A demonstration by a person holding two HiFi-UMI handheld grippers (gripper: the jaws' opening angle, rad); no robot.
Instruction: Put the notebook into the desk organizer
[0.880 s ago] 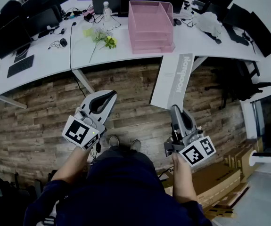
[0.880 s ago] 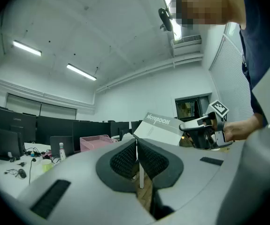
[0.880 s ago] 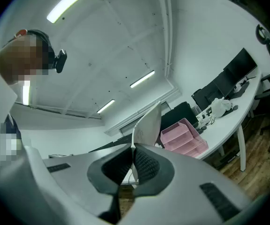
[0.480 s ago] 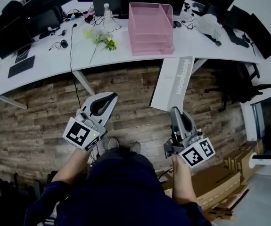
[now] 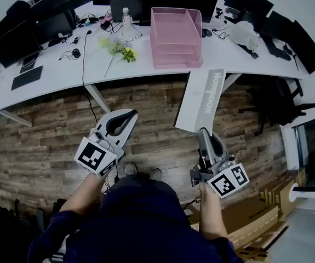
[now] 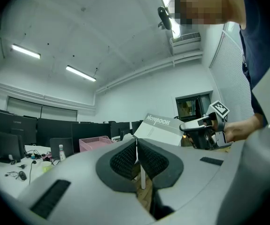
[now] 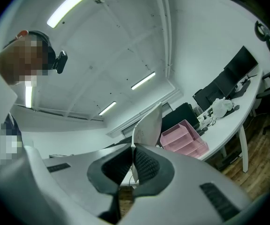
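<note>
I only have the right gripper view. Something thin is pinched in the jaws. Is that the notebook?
Observer: Yes. In the head view the right gripper is shut on the low edge of the notebook, whose cover reads Notebook.
Operator: And the left gripper?
Observer: The left gripper is shut and empty, held apart from the notebook.
Operator: What's by the organizer?
Observer: On the desk, flowers lie left of the organizer.
</note>
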